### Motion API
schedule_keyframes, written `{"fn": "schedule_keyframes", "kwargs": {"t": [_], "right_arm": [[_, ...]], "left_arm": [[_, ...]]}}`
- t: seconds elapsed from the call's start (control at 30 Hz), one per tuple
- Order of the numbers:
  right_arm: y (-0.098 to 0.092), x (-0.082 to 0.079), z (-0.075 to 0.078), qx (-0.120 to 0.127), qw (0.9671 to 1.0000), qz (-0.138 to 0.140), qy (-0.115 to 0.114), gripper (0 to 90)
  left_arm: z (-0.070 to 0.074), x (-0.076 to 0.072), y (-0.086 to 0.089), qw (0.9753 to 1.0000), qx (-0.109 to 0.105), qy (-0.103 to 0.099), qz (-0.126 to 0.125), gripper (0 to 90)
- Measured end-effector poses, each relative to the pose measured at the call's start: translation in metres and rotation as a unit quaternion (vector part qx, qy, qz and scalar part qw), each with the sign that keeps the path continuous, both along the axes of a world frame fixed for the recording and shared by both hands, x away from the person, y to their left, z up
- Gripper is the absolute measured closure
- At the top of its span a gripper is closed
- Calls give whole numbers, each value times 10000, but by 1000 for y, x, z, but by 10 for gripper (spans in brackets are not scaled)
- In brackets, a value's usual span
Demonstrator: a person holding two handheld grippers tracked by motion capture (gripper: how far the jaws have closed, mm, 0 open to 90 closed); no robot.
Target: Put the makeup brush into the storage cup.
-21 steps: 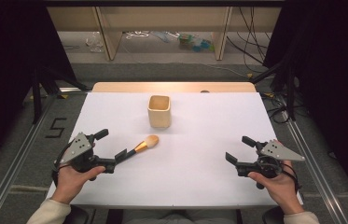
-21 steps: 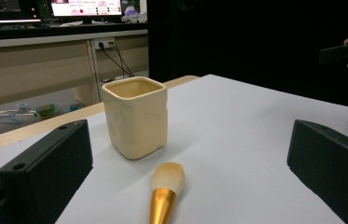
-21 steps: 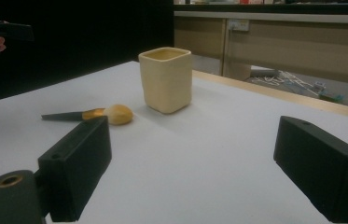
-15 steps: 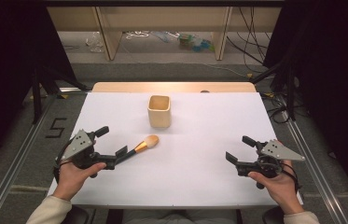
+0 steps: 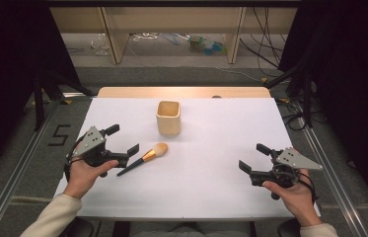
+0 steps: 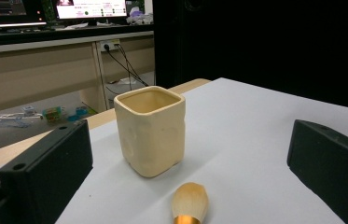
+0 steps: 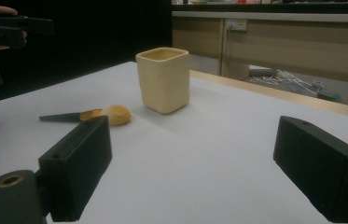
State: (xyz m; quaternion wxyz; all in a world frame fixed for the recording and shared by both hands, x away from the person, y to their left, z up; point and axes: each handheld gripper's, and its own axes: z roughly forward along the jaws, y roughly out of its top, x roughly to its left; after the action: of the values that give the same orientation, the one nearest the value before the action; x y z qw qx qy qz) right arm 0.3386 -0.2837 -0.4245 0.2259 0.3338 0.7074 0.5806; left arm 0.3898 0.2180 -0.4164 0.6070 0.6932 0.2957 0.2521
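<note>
A makeup brush (image 5: 143, 158) is seen lying flat on the white table (image 5: 211, 197), its tan bristle head pointed toward a cream square cup (image 5: 168, 117) that stands upright just beyond it, the two apart. The dark handle runs back toward the left gripper (image 5: 122, 143), which is held low over the table at the handle's end; its jaws are spread wide with nothing between them. In the left gripper view the bristle head (image 6: 189, 201) is framed between the two jaws, the cup (image 6: 150, 130) right behind it — whether a jaw touches the handle cannot be told.

The right gripper (image 5: 253, 158) is held well apart on the table's right side, jaws likewise released and empty. In the right gripper view the brush (image 7: 92, 115) and cup (image 7: 163, 79) are seen farther off.
</note>
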Motion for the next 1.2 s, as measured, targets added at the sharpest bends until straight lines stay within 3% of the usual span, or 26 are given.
{"fn": "schedule_keyframes", "kwargs": {"t": [0.33,1.2], "right_arm": [[-1,0,0,-45,10000,-32,-22,126],[-1,1,0,-50,10000,-36,-22,126]], "left_arm": [[0,15,-4,9999,140,-12,11,0],[1,33,-13,9998,213,-8,-34,0]]}}
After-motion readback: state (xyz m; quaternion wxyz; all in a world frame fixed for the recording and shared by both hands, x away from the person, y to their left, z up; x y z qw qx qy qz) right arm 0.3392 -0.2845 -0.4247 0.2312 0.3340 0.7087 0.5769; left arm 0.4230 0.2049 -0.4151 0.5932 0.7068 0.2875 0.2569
